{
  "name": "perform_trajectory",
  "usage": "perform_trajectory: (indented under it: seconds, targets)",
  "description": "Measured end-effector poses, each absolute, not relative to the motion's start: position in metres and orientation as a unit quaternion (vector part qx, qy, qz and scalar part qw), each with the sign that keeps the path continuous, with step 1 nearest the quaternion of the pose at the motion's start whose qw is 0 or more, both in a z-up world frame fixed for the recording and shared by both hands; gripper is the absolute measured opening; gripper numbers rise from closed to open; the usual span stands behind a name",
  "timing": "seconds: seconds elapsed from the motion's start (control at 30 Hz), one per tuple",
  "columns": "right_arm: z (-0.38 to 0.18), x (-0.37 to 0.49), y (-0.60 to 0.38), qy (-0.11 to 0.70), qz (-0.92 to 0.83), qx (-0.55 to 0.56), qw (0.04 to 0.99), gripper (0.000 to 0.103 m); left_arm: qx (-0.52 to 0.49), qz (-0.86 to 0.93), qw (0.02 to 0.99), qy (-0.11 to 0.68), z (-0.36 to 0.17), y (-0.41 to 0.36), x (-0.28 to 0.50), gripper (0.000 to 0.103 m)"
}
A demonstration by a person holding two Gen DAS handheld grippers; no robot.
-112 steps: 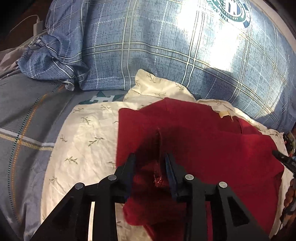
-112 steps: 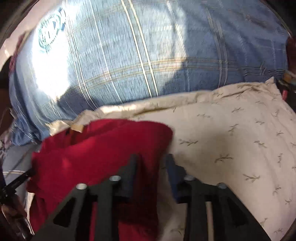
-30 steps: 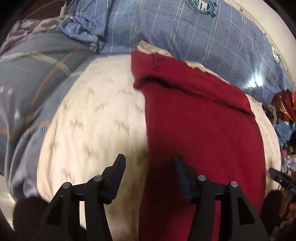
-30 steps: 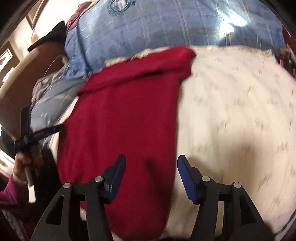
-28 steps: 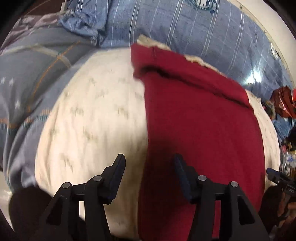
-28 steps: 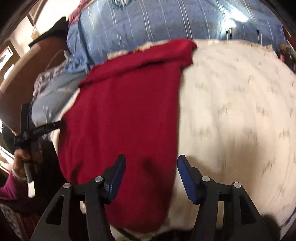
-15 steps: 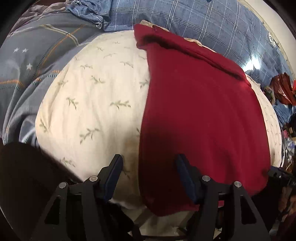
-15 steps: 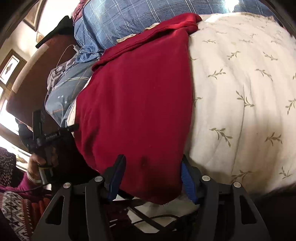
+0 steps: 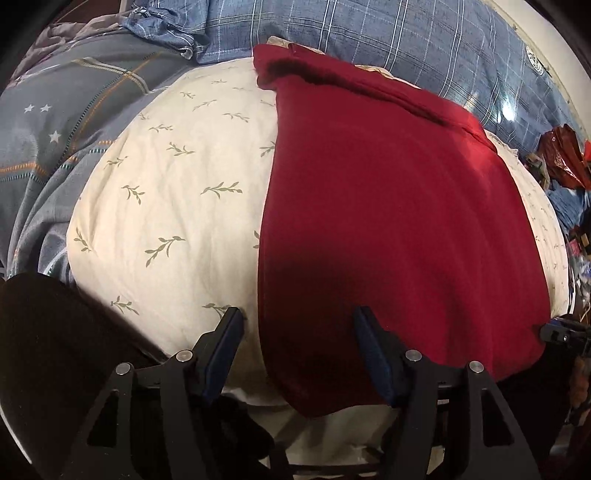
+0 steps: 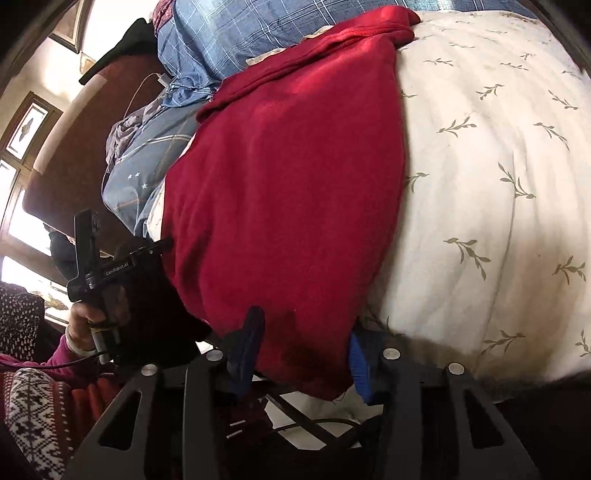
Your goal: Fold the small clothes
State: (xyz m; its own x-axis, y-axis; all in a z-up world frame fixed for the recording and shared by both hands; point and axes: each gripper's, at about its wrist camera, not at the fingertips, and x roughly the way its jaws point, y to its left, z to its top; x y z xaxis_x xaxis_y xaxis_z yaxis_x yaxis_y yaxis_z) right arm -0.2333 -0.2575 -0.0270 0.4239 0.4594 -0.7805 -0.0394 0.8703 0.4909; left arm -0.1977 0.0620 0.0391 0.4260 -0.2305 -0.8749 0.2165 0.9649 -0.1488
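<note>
A dark red garment (image 9: 388, 206) lies spread in a long strip over a cream leaf-print cushion (image 9: 166, 206), its far end folded over near the blue plaid pillow. Its near hem hangs over the cushion's front edge. My left gripper (image 9: 297, 347) is open, its jaws on either side of the garment's near left corner. In the right wrist view the garment (image 10: 295, 177) fills the middle and my right gripper (image 10: 304, 343) is open with its jaws on either side of the near right corner. The left gripper also shows in the right wrist view (image 10: 110, 266), held in a hand.
A blue plaid pillow (image 9: 369, 33) lies behind the cushion. A grey plaid quilt with stars (image 9: 55, 122) lies to the left. Red and blue clutter (image 9: 565, 162) sits at the far right. A brown headboard (image 10: 74, 147) and a white cable (image 10: 136, 92) stand left of the bed.
Both grippers have pulled back and down from the far end to the garment's near hem. They were shut on the red cloth earlier and are open now. The garment now lies spread out.
</note>
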Motion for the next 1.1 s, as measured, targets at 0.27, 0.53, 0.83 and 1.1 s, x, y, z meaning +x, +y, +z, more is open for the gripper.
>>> perform_trajectory:
  seconds: [0.27, 0.53, 0.83, 1.1]
  targets:
    - [-0.032, -0.23, -0.249, 0.529, 0.162, 0.192, 0.811, 0.049, -0.001, -0.138, 0.839, 0.526, 0.036, 0.055, -0.198, 0.062]
    - [-0.03, -0.224, -0.245, 0.524, 0.161, 0.184, 0.816, 0.011, 0.002, -0.137, 0.84, 0.524, 0.031, 0.053, -0.196, 0.063]
    - [-0.033, -0.219, -0.24, 0.524, 0.18, 0.195, 0.81, 0.027, 0.001, -0.142, 0.842, 0.521, 0.031, 0.056, -0.2, 0.065]
    - [-0.034, -0.218, -0.235, 0.522, 0.189, 0.191, 0.809, 0.026, 0.006, -0.146, 0.842, 0.519, 0.03, 0.057, -0.202, 0.065]
